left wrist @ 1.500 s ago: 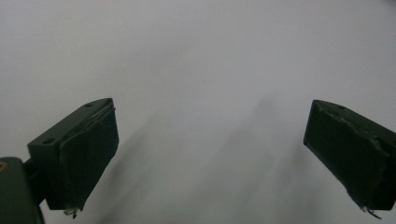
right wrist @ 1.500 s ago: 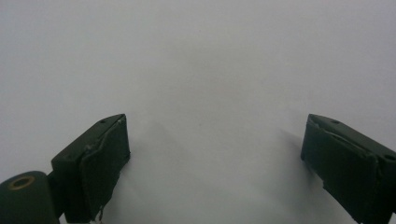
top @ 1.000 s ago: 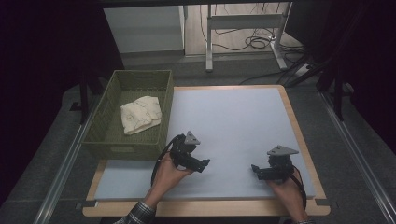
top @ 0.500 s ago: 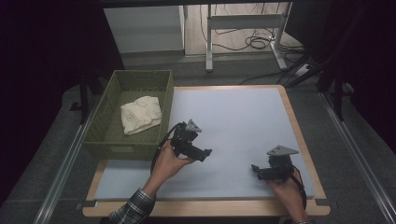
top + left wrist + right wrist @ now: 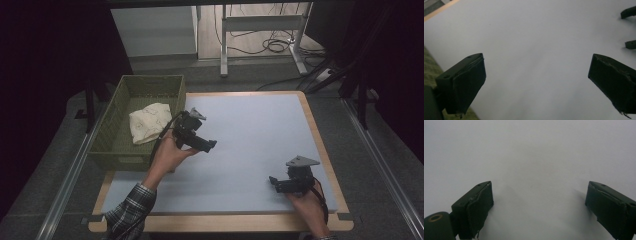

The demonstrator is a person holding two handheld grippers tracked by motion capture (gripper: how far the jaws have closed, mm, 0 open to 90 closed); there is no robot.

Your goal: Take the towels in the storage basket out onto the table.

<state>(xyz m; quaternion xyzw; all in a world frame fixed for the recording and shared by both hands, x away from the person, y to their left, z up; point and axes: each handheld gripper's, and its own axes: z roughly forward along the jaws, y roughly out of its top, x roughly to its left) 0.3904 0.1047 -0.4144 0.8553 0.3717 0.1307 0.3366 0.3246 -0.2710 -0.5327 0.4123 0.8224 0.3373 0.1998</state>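
While the cream cloth (image 5: pixel 149 122) lies crumpled in the green basket (image 5: pixel 116 148) at the left edge of the table, the left gripper (image 5: pixel 207 145) has been climbing toward it: a second ago it sat low on the pale blue mat (image 5: pixel 250 130), near the front edge, and now the hand has carried it up and back until it hangs just beside the basket's right wall. Its jaws are spread wide with nothing between them; in the left gripper view they frame bare mat, with a sliver of green weave at the lower left, so the tool points out across the table and not yet into the basket. To my eye that move reads as the start of a reach for the cloth, which would call for the gripper to swing left over the rim before it can close on anything.

Further right, the right gripper (image 5: pixel 274 183) has not shifted at all. It rests low near the front right corner of the mat, jaws likewise held apart and empty, well away from basket and cloth, apparently waiting its turn.
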